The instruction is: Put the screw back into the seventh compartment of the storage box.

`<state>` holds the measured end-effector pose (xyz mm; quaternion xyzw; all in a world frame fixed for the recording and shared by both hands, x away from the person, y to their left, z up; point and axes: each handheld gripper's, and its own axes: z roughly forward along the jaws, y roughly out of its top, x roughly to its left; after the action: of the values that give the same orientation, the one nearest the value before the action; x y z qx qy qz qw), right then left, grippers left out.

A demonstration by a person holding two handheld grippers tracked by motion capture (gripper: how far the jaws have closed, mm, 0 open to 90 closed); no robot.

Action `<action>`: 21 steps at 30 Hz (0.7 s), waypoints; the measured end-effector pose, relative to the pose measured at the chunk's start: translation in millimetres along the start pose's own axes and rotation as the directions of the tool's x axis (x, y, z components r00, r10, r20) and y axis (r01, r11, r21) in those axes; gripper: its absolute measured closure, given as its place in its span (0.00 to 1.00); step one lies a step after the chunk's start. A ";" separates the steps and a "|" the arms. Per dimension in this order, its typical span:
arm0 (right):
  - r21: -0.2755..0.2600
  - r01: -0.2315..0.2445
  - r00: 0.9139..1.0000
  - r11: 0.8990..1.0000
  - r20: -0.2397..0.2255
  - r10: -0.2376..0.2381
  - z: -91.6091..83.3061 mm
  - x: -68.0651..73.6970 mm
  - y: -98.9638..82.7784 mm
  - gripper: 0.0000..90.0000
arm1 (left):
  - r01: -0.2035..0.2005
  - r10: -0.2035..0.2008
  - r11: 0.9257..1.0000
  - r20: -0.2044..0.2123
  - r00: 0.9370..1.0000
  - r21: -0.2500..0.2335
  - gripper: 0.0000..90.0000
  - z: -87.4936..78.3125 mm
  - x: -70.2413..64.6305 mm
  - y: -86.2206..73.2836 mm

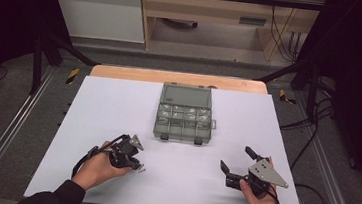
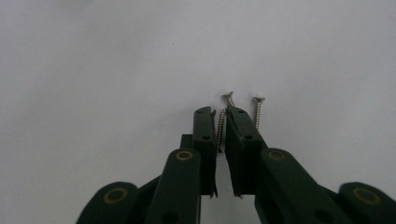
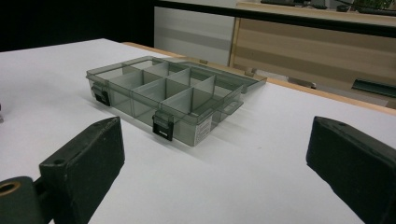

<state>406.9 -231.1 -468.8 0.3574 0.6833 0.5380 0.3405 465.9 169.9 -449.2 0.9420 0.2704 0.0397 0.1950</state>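
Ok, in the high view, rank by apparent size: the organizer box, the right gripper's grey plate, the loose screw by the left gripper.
1. Organizer box, open on the table.
2. Grey plate on the right gripper.
3. Screw beside the left gripper, barely a speck.

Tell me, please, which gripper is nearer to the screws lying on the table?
Left. The left gripper has its jaws closed around one screw, a second screw just beside them. The right gripper sits apart on the table's other side.

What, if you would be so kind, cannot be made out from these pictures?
- Left gripper, left gripper view: one small silver screw between its jaws; their pads hide whether they pinch it.
- Translucent grey plastic compartment box, high view: contents too small and blurred to identify.
- Second silver screw: its tip hidden behind the jaw.
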 end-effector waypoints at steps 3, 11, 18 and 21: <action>0.001 0.001 1.000 1.000 0.000 -0.001 0.0 0.1 0.0 0.05 | 0.000 0.000 1.000 -0.016 1.000 0.003 0.96 0.2 -0.6 -0.1; 0.003 0.001 1.000 1.000 0.001 -0.001 0.2 0.1 -0.2 0.05 | 0.037 -0.038 0.998 -0.028 0.999 -0.059 0.97 -7.3 1.0 0.6; 0.006 0.000 1.000 1.000 -0.002 0.000 1.1 1.1 -0.8 0.05 | 0.063 -0.070 0.984 -0.039 0.997 -0.169 0.97 -20.3 4.6 6.8; 0.007 0.003 1.000 1.000 -0.002 -0.003 1.6 1.1 -1.1 0.05 | 0.072 -0.084 0.974 -0.044 0.996 -0.214 0.97 -24.3 5.0 10.9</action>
<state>407.6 -229.5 -470.2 0.3570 0.6860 0.5356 0.3393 471.2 172.5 -422.8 0.9031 0.3065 0.0856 0.2885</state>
